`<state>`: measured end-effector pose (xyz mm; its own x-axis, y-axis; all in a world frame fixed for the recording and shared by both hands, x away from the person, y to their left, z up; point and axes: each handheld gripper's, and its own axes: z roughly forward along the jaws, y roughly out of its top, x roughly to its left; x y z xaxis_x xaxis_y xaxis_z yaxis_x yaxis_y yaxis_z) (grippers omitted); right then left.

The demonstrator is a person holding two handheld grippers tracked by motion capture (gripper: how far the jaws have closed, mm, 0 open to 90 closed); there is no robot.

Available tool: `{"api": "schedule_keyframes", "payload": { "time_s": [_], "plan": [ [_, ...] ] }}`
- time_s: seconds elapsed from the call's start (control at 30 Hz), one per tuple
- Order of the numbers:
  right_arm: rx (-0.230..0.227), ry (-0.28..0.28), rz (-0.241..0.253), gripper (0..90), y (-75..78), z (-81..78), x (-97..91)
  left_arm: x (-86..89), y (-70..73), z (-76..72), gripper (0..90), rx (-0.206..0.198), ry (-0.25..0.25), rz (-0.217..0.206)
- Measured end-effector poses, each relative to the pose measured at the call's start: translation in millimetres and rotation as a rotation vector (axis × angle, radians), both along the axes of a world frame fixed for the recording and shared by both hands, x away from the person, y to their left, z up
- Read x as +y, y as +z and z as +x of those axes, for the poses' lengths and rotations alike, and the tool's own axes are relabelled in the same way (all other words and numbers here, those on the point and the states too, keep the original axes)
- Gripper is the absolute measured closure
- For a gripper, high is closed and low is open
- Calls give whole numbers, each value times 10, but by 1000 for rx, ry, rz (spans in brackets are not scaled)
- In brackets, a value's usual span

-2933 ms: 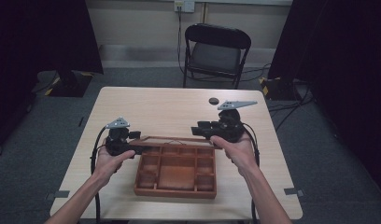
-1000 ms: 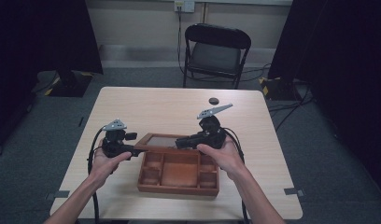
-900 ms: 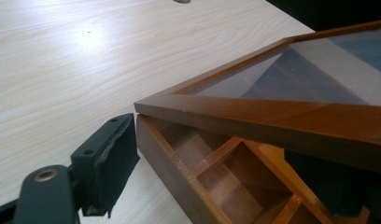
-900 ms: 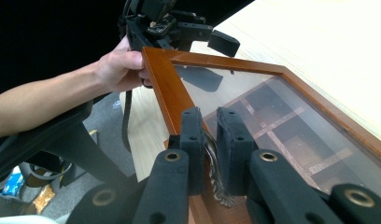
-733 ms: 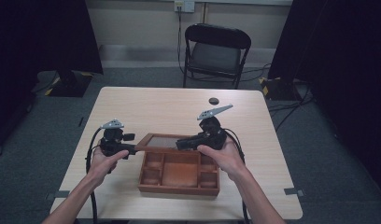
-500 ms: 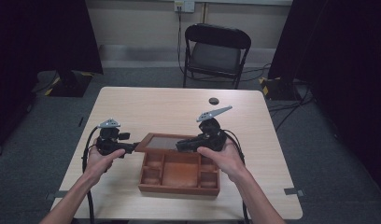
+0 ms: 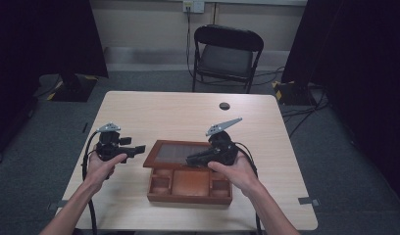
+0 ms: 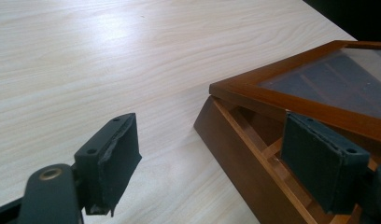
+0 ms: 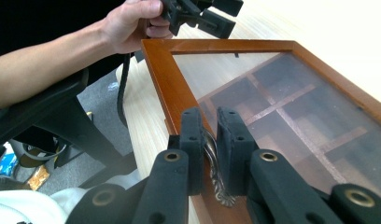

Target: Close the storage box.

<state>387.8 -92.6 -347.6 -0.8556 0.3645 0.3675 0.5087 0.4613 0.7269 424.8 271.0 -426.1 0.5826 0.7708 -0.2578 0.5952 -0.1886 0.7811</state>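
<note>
My right gripper (image 7: 194, 159) is pinching the small ornate metal handle (image 9: 212, 154) on the front edge of the glass lid (image 7: 181, 153), and the lid is tilted up off the wooden box (image 7: 190, 185). In the right gripper view my two pads are pressed close on either side of that handle, with the lid's brown frame running away from them and the box's dividers showing dimly through the glass. The box sits on the counter (image 7: 163, 115) near my edge, a little right of centre, its front compartments open to the high view while the raised lid covers the back ones.

My left gripper (image 7: 137, 151) is spread wide, holding nothing. It hangs just off the left end of the box, jaws pointing toward it. In the left gripper view one pad (image 8: 111, 158) stands over bare counter and the other pad (image 8: 321, 161) sits in front of the box's near corner, where the lid's corner is lifted clear of the box wall so a gap shows between them; I cannot tell whether that pad touches the wood. My left hand (image 7: 102, 165) grips the tool from behind, its cable looping down beside my wrist.

Farther back on the counter lies a small dark round object (image 7: 224, 105), well apart from the box. Beyond the counter stands a black folding chair (image 7: 226, 54)
</note>
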Motion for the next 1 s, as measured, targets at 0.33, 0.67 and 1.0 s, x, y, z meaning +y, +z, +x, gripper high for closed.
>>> {"api": "schedule_keyframes", "payload": {
  "time_s": [0.33,0.67,1.0],
  "plan": [
    [2,21,-41,818,-139,-99,39,-17,-7,1,194,5,0,4],
    [22,32,-65,818,-280,-161,71,-37,-22,9,195,13,-9,18],
    [34,39,-92,818,-446,-228,100,-34,-34,18,195,22,4,30]
  ]
}}
